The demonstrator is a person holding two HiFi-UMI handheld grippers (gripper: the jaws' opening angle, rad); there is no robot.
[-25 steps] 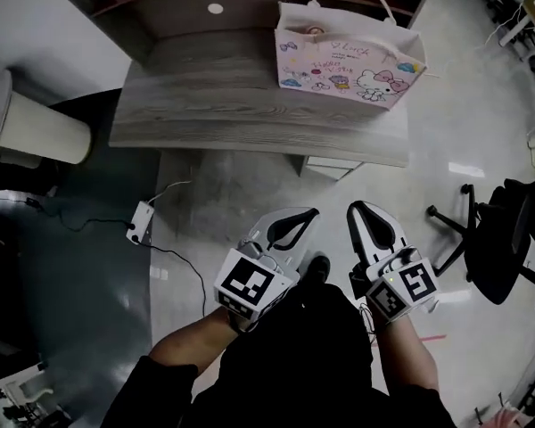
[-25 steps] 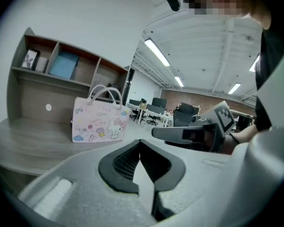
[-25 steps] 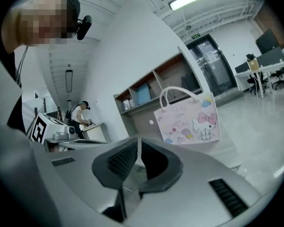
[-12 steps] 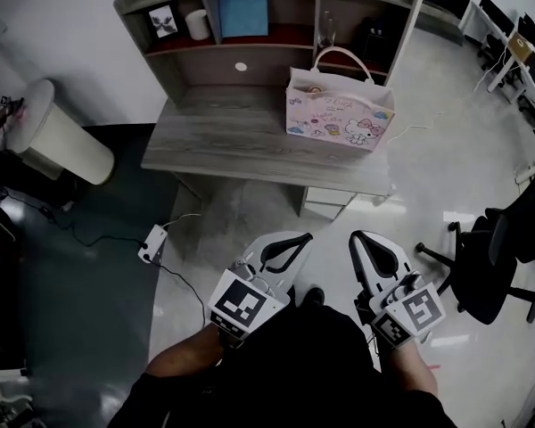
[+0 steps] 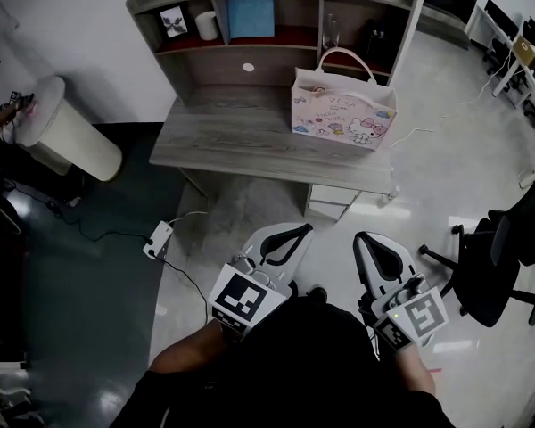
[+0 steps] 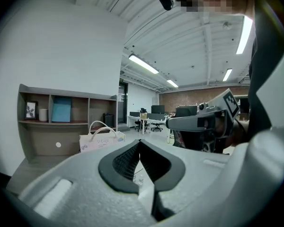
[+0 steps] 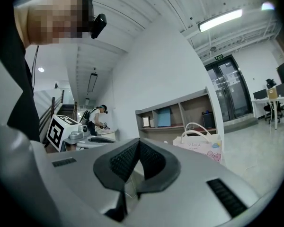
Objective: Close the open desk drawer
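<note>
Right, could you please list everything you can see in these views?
desk with hutch: one, grey wood, against the wall.
tote bag: one, pink, on the desk's right side.
drawer unit: one, white, under the desk's right end.
panel: one, blue, hutch's upper shelf.
power strip: one, white, floor left of the grippers.
cylindrical stand: one, cream, far left.
office chair: one, black, far right.
left gripper: one, white, shut, empty.
right gripper: one, white, shut, empty.

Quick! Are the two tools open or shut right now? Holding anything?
Left tool: closed, holding nothing.
Right tool: closed, holding nothing.
</note>
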